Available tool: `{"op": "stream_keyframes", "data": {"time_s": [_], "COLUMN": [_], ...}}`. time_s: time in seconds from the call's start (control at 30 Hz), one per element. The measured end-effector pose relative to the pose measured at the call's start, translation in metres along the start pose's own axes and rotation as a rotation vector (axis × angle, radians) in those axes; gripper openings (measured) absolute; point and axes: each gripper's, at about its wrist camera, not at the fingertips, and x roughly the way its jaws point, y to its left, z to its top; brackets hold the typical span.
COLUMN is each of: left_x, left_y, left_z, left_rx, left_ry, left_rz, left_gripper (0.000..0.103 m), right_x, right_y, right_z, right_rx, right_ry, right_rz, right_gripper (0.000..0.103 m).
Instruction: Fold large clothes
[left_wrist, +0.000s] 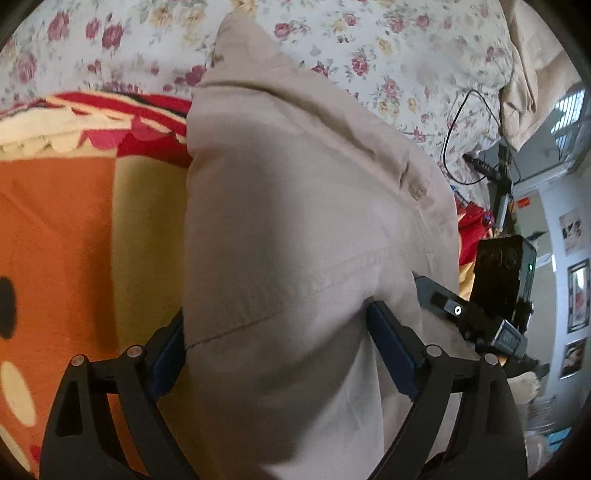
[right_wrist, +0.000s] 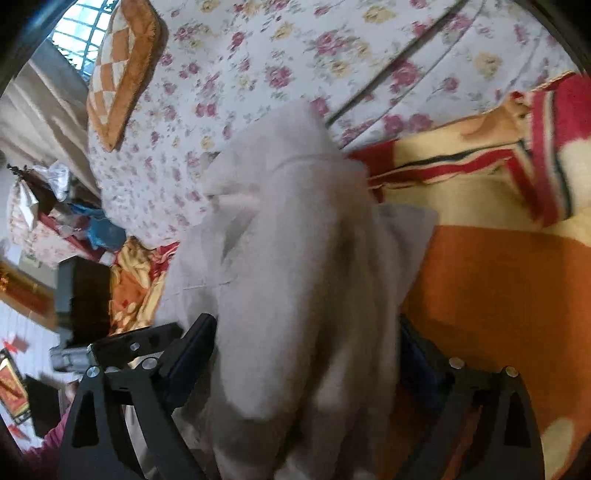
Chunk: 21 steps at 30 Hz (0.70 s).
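Note:
A large beige garment (left_wrist: 295, 229) with stitched seams hangs bunched between the fingers of my left gripper (left_wrist: 277, 332) and drapes away over the bed. My left gripper's jaws stand wide apart with the cloth filling the gap. In the right wrist view the same pale garment (right_wrist: 295, 277) fills the space between the fingers of my right gripper (right_wrist: 306, 350), whose jaws also stand wide apart. The cloth hides both grippers' inner pads. My right gripper (left_wrist: 480, 306) shows at the garment's right edge in the left wrist view.
An orange, red and cream blanket (left_wrist: 74, 221) lies under the garment, on a floral bedsheet (left_wrist: 388, 55). A checkered orange cushion (right_wrist: 122, 70) sits at the bed's far end. A black cable (left_wrist: 454, 122) lies on the sheet. Cluttered furniture (right_wrist: 55, 221) stands beside the bed.

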Motion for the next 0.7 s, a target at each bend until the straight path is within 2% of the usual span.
{"op": "stream_keyframes", "data": {"time_s": [0.03,0.07,0.1,0.13,0.17,0.2,0.23,0.33,0.47,0.57,0.6,0.63,0.7], "left_x": [-0.001,-0.002,-0.006,-0.013,-0.020,-0.026,-0.036,-0.072,-0.121,-0.143,-0.143,-0.137,-0.118], "left_y": [-0.002,-0.004,-0.005,-0.004,-0.001,0.001,0.002,-0.006,-0.014,-0.002,0.003,0.008,0.013], "left_z": [-0.001,-0.003,-0.005,-0.006,-0.007,-0.008,-0.011,-0.029,-0.066,-0.094,-0.100,-0.110,-0.119], "left_rx": [0.021,0.045,0.057,0.049,0.030,0.014,-0.004,0.041,0.141,0.134,0.124,0.114,0.097], "left_ry": [-0.006,-0.009,-0.021,-0.037,-0.048,-0.051,-0.053,-0.070,-0.085,-0.092,-0.088,-0.062,-0.026], "left_rz": [-0.019,-0.043,-0.062,-0.082,-0.110,-0.135,-0.171,-0.162,-0.067,-0.002,0.019,0.076,0.140], "left_gripper": [0.089,0.082,0.078,0.066,0.056,0.053,0.050,0.050,0.050,0.050,0.050,0.050,0.051], "right_x": [0.001,0.001,0.001,0.000,-0.003,-0.007,-0.015,-0.029,-0.032,-0.022,-0.016,-0.010,0.003], "right_y": [0.004,0.009,0.013,0.021,0.027,0.034,0.043,0.072,0.113,0.127,0.128,0.129,0.127], "right_z": [-0.003,-0.005,-0.007,-0.010,-0.011,-0.012,-0.015,-0.026,-0.056,-0.081,-0.088,-0.093,-0.105], "right_rx": [0.008,0.010,0.003,-0.010,-0.019,-0.028,-0.036,-0.059,-0.121,-0.130,-0.132,-0.133,-0.132], "right_ry": [-0.013,-0.024,-0.029,-0.035,-0.044,-0.052,-0.063,-0.069,-0.026,0.012,0.026,0.040,0.088], "right_rz": [0.022,0.024,0.017,0.013,0.014,0.019,0.038,0.105,0.153,0.207,0.202,0.180,0.020], "right_gripper": [0.082,0.078,0.064,0.055,0.051,0.042,0.039,0.037,0.037,0.039,0.043,0.051,0.060]}}
